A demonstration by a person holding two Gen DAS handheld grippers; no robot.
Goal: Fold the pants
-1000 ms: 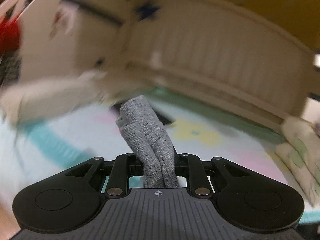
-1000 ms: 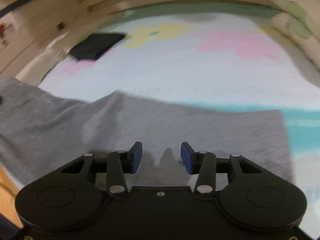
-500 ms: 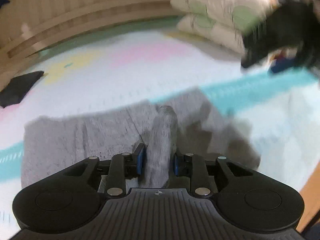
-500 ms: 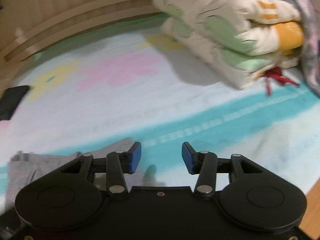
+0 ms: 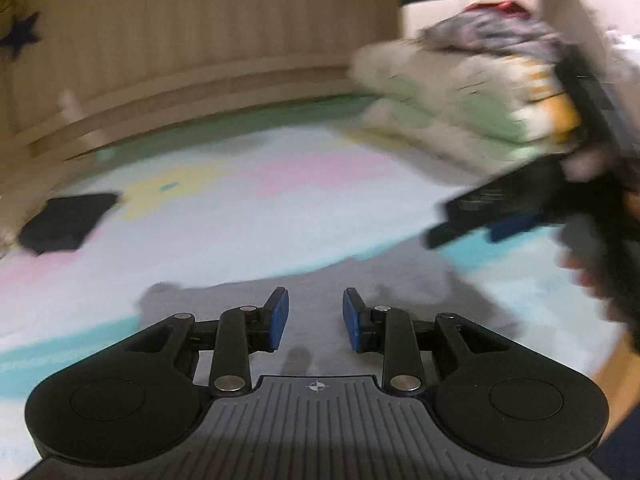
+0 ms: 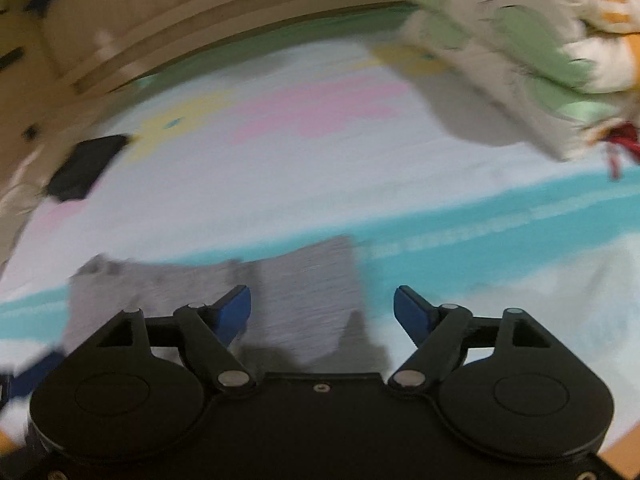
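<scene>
The grey pants point(image 5: 316, 284) lie folded flat on the pastel mat. In the right wrist view they point(image 6: 296, 292) lie below and left of centre. My left gripper point(image 5: 315, 316) is open and empty, hovering just over the pants. My right gripper point(image 6: 322, 308) is open wide and empty, above the right end of the pants. In the left wrist view the right gripper point(image 5: 512, 220) shows blurred at the right, held in a hand.
A stack of folded quilts point(image 5: 460, 108) point(image 6: 520, 48) stands at the back right. A black folded item point(image 5: 68, 220) point(image 6: 84, 168) lies at the far left of the mat point(image 6: 320, 168). A wooden slatted wall point(image 5: 200, 40) runs behind. The mat's front edge meets wood floor point(image 5: 618, 364) at right.
My left gripper let go of the grey cloth and opened; the pants now lie flat. My right gripper opened wider and swung left, back over the pants' right end.
</scene>
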